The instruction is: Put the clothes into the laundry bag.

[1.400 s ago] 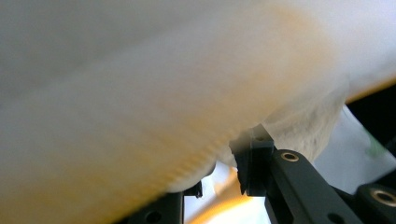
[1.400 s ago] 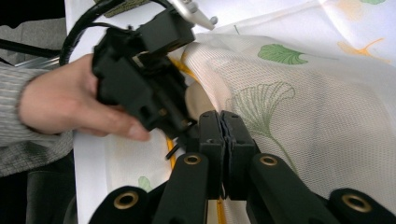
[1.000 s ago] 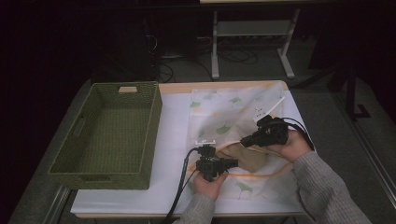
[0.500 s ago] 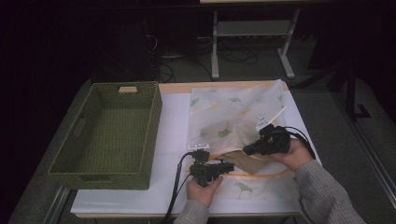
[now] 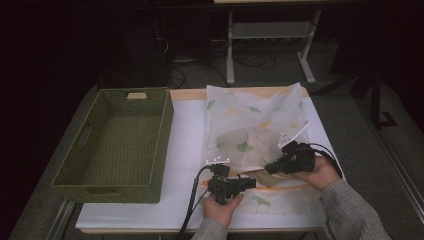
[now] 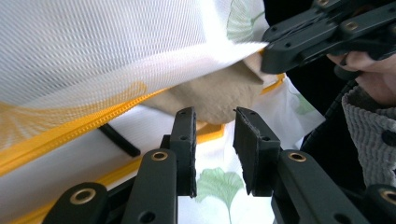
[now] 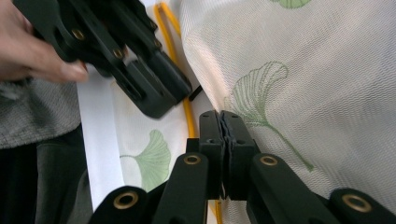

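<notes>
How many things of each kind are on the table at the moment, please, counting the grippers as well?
Green woven basket: 1
White mesh bag with ginkgo leaves and orange zip: 1
Beige cloth inside the bag: 1
Grippers: 2, the left gripper and the right gripper
Total: 5

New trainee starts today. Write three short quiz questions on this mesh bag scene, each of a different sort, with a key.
1. True or false: the right gripper is shut on the mesh bag.
2. What shows in the bag's opening? A) a beige cloth B) a red ball C) a bottle
3. Fill in: the green ______ stands beside the bag, apart from it.

Key: 1 true; 2 A; 3 basket. The left gripper has its jaws apart, pointing at the cloth.
</notes>
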`<state>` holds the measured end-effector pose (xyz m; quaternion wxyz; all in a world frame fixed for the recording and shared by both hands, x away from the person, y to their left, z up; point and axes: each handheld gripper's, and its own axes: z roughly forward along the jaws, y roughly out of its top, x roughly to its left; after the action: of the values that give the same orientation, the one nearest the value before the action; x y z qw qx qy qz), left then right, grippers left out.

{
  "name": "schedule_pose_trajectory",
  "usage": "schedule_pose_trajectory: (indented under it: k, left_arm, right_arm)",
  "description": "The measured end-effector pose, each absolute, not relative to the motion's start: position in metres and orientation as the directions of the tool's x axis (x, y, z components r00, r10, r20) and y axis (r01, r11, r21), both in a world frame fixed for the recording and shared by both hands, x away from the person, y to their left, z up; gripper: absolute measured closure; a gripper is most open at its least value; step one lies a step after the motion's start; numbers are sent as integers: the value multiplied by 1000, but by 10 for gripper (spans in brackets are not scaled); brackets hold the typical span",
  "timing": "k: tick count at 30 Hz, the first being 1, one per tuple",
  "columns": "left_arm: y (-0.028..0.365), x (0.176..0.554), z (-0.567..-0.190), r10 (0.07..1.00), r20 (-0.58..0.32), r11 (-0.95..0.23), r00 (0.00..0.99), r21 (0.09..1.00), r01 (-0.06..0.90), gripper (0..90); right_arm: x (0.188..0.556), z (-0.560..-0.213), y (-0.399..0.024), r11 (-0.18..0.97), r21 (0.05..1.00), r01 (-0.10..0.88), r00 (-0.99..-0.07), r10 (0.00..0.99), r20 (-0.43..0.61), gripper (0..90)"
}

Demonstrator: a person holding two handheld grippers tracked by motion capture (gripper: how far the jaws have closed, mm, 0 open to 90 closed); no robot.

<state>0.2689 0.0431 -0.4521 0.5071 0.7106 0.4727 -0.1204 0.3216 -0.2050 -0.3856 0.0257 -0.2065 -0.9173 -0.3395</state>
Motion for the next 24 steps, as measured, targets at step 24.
schedule_pose_trajectory:
  k: [24]
  left_arm:
    - [112, 255, -441, 638, -580, -30, 506, 638, 769, 605]
  right_arm:
    - [316, -406, -212, 656, 605, 451, -886, 409, 218, 817]
